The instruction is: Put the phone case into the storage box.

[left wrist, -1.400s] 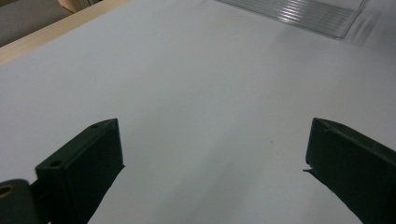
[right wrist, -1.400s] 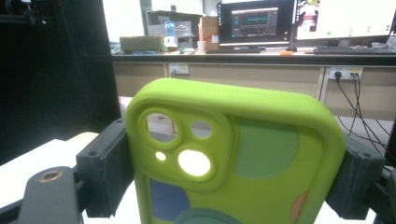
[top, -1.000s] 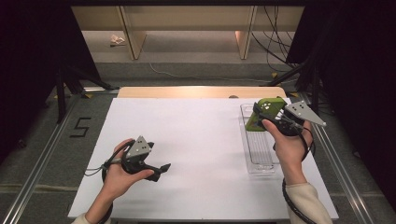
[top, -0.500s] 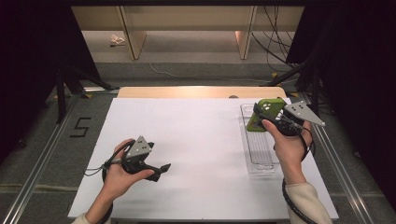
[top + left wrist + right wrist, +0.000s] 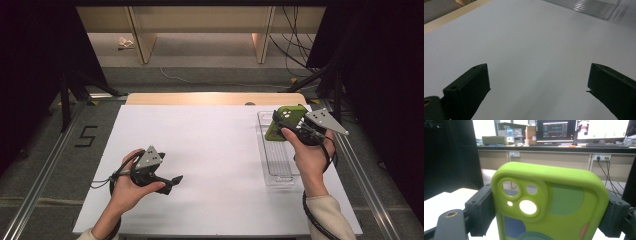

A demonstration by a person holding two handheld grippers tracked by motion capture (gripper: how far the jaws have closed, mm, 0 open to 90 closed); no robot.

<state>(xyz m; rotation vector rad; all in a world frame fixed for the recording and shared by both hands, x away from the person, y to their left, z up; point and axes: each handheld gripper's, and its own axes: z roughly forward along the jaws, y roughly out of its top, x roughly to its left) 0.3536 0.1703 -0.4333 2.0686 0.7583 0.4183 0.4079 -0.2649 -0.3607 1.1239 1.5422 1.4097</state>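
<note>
The case, a lime-green phone case with camera holes, is pinched across its width by the right gripper, jaws pressing on its two long sides, so its long axis runs out along the jaws and away from the hand. It hangs in the air over the far end of the tray, a clear ribbed tray on the right of the white table; the tray's long axis runs away from the person, and its near part lies bare below the hand. The left gripper rests low at the near left, jaws spread wide on nothing, well apart from the tray, so the right hand is nearer. One case, one tray, two grippers
</note>
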